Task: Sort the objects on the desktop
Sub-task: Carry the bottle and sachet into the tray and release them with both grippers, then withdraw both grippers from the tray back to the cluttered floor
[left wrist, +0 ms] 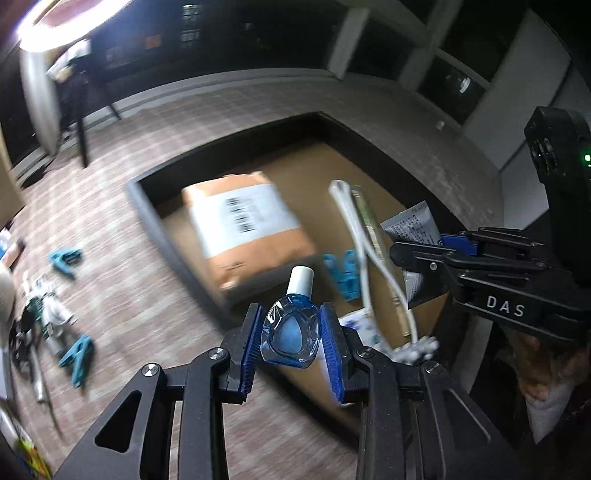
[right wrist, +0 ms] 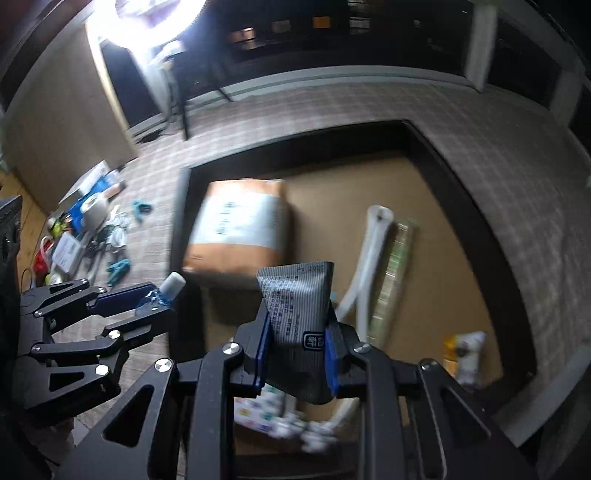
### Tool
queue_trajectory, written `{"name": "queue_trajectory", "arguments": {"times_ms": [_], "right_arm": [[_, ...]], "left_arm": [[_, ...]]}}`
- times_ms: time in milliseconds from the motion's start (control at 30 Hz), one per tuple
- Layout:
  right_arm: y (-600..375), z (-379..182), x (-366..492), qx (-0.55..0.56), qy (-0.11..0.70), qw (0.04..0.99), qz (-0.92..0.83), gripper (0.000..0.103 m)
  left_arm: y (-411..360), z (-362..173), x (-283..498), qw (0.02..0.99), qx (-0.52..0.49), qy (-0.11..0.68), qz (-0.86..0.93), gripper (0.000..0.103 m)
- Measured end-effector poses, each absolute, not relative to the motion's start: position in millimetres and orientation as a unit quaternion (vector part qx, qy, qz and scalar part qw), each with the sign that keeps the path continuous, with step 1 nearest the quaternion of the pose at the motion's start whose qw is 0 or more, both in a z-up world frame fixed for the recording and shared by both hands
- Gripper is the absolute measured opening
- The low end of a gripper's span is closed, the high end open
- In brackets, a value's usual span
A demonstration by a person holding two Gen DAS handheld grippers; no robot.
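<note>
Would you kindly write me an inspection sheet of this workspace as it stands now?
Surface: checked cloth, partly bare.
Job's things: blue bottle and grey tube, both held; dark tray holds a parcel.
Clutter: teal clips and a pile of oddments beside the tray.
Grippers: left gripper shut on the bottle; right gripper shut on the tube.
Cables: white cord in the tray.
Surroundings: bright lamp, dark windows.

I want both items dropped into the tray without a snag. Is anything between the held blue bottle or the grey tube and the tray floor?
Nothing visible blocks either. The blue bottle in the left claw and grey tube in the right claw hang over the tray, though parcel, cable and packets leave limited bare floor.
</note>
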State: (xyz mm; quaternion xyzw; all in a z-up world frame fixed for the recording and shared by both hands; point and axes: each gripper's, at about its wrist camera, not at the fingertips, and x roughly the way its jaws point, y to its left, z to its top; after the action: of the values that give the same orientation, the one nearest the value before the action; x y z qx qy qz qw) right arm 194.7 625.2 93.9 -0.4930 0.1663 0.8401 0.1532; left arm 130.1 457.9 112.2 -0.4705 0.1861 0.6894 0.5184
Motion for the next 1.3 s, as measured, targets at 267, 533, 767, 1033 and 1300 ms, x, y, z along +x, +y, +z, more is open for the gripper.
{"name": "queue_trajectory", "arguments": {"times_ms": [267, 533, 767, 1033, 1300], "right_arm": [[657, 88, 224, -0.492, 0.183, 0.190, 0.830, 0.024], [673, 84, 239, -0.493, 0.188, 0.203, 0.825, 0.025], [678, 89, 241, -0.480, 0.188, 0.221, 0.828, 0.060], [666, 98, 225, -0.478, 0.175, 0.201, 0.837, 0.060], [635, 108, 195, -0.476, 0.155, 0.165, 0.850, 0.060]], "left_arm": [[488, 106, 156, 0.533, -0.467, 0.210, 0.673, 0.030], [509, 103, 171, 0.539, -0.460, 0.230, 0.667, 0.030], [512, 105, 180, 0.539, -0.452, 0.243, 0.668, 0.068], [492, 110, 158, 0.515, -0.454, 0.226, 0.691, 0.067], [460, 111, 124, 0.475, -0.465, 0.203, 0.719, 0.066]]}}
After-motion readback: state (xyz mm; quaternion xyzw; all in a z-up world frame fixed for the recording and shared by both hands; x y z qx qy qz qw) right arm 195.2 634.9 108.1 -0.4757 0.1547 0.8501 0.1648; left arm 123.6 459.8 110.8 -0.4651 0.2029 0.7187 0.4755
